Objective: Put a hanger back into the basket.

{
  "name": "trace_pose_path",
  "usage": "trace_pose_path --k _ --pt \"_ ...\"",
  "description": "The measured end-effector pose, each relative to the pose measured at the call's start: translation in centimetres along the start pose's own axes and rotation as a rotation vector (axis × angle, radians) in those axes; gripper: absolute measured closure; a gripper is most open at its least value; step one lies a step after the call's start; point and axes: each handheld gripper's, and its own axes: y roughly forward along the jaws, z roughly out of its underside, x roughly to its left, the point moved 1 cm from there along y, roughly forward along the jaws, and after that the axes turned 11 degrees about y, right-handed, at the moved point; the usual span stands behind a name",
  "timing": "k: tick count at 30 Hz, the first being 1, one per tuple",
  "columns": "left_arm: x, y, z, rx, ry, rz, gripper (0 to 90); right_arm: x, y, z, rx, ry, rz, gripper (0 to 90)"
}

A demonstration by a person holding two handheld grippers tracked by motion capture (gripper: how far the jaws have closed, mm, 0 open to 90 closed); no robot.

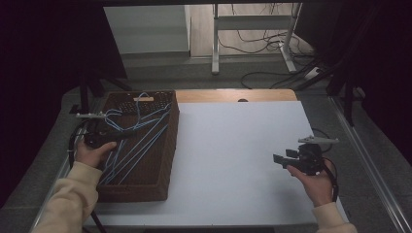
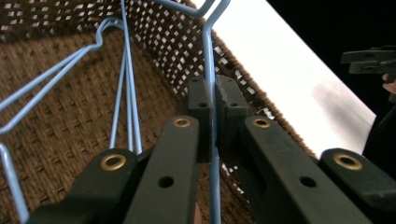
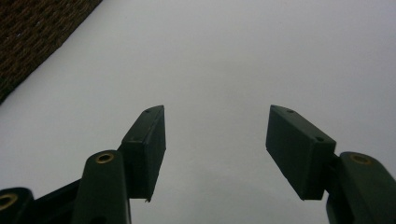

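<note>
A brown woven basket (image 1: pixel 167 160) stands on the left of the white table top (image 1: pixel 233 141) and holds several light blue wire hangers (image 1: pixel 145 133). My left gripper (image 1: pixel 128 135) reaches into it from the left. In the left gripper view its jaws (image 2: pixel 215 88) are shut on the wire of one blue hanger (image 2: pixel 208 51), next to the basket's perforated wall (image 2: pixel 163 51). Other hangers (image 2: pixel 127 93) lie on the basket floor. My right gripper (image 1: pixel 280 158) hovers over the right of the table, apart from the basket. Its jaws (image 3: pixel 217 135) stand open with nothing between them.
A corner of the basket (image 3: pixel 32 32) lies at the upper left in the right gripper view. The right gripper (image 2: pixel 369 60) appears far off in the left gripper view. Beyond the table's wooden far edge (image 1: pixel 233 94) stand a metal frame (image 1: pixel 216 43) and floor cables (image 1: pixel 262 46).
</note>
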Motion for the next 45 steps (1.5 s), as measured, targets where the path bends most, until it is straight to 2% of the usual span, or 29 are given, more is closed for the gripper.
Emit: trace_pose_path --k 4,7,9,10,11,12,13,14,15,16,17,19,20,21,22,24,25,27,28,29,31,33,37,38,39,40,41,43,45 --pt "0.6 0.6 0.9 0.033 -0.019 -0.009 86.4 0.0 0.0 0.0 -0.003 0.002 0.001 38.1" --pt "1.1 0.8 1.5 0.035 -0.043 -0.011 86.4 0.0 0.0 0.0 0.001 0.0 0.0 38.1" --pt "1.3 0.7 1.6 0.041 -0.055 -0.033 86.0 0.0 0.0 0.0 0.001 0.0 0.0 38.0" --pt "1.6 0.6 1.7 0.079 -0.069 -0.094 84.7 0.0 0.0 0.0 0.001 0.0 0.0 38.1" --pt "1.8 0.7 1.8 0.111 -0.07 -0.136 82.2 0.0 0.0 0.0 0.001 -0.001 0.001 38.0" --pt "1.8 0.7 1.8 0.111 -0.07 -0.136 77.9 0.0 0.0 0.0 0.0 0.0 0.001 38.1" --pt "2.3 0.8 2.1 0.178 -0.088 -0.252 72.0 0.0 0.0 0.0 -0.001 0.0 0.001 38.0" --pt "2.3 0.8 2.1 0.178 -0.088 -0.252 66.7 0.0 0.0 0.0 -0.001 0.0 0.001 38.0" --pt "2.8 0.6 2.4 0.189 -0.135 -0.304 61.9 0.0 0.0 0.0 -0.003 0.002 0.001 38.0" --pt "2.8 0.6 2.4 0.189 -0.135 -0.304 56.5 0.0 0.0 0.0 -0.003 0.002 0.002 38.0" --pt "2.7 0.4 2.3 0.182 -0.121 -0.348 52.0 0.0 0.0 0.0 -0.003 0.002 0.002 38.1" --pt "2.4 0.2 2.2 0.169 -0.106 -0.354 46.2 0.0 0.0 0.0 -0.001 0.001 0.0 38.0" --pt "2.0 0.1 2.1 0.158 -0.088 -0.353 42.6 0.0 0.1 0.0 -0.001 0.003 -0.003 37.9" --pt "1.1 -0.2 1.7 0.126 -0.05 -0.325 39.3 0.0 0.2 0.0 0.001 0.003 -0.005 37.9" --pt "1.1 -0.2 1.7 0.126 -0.05 -0.325 37.8 0.0 0.2 0.0 0.001 0.003 -0.005 37.9" --pt "-0.5 -0.6 1.1 0.066 0.009 -0.264 34.6 0.0 0.4 0.0 0.004 -0.009 -0.016 37.4" --pt "-0.5 -0.6 1.1 0.066 0.009 -0.264 32.8 0.0 0.4 0.0 0.004 -0.009 -0.016 37.4" --pt "-2.1 -0.9 0.7 0.021 0.057 -0.205 29.9 0.2 0.7 -0.2 0.012 -0.036 -0.03 36.4" --pt "-2.6 -0.8 0.6 0.011 0.069 -0.182 28.3 0.3 0.8 -0.3 0.014 -0.044 -0.036 36.3" --pt "-2.6 -0.8 0.6 0.011 0.069 -0.182 26.9 0.3 0.8 -0.3 0.014 -0.044 -0.036 36.3" --pt "-4.3 -0.8 0.4 0.007 0.1 -0.151 25.0 0.7 1.2 -0.4 0.028 -0.063 -0.05 35.3" --pt "-4.8 -0.8 0.4 0.005 0.113 -0.138 23.6 0.9 1.3 -0.4 0.034 -0.071 -0.055 35.0" --pt "-7.1 -0.5 0.5 0.001 0.161 -0.109 21.9 1.8 0.9 -0.2 0.033 -0.12 -0.083 33.9" --pt "-8.2 -0.3 0.6 0.003 0.179 -0.09 21.7 2.0 0.8 -0.2 0.03 -0.126 -0.093 33.8" --pt "-8.2 -0.3 0.6 0.003 0.179 -0.09 21.4 2.2 0.6 -0.2 0.025 -0.137 -0.102 33.6" --pt "-9.1 0.0 0.6 0.0 0.194 -0.076 21.4 2.3 0.4 -0.2 0.021 -0.143 -0.111 33.3" --pt "-9.1 0.0 0.6 0.0 0.194 -0.076 21.3 2.5 0.3 -0.1 0.019 -0.148 -0.12 33.0" --pt "-10.2 0.4 0.7 -0.004 0.207 -0.06 21.0 2.8 0.1 0.0 0.015 -0.169 -0.128 32.5" --pt "-10.6 0.5 0.7 -0.003 0.21 -0.055 20.8 3.0 0.0 0.2 0.018 -0.178 -0.135 32.1"
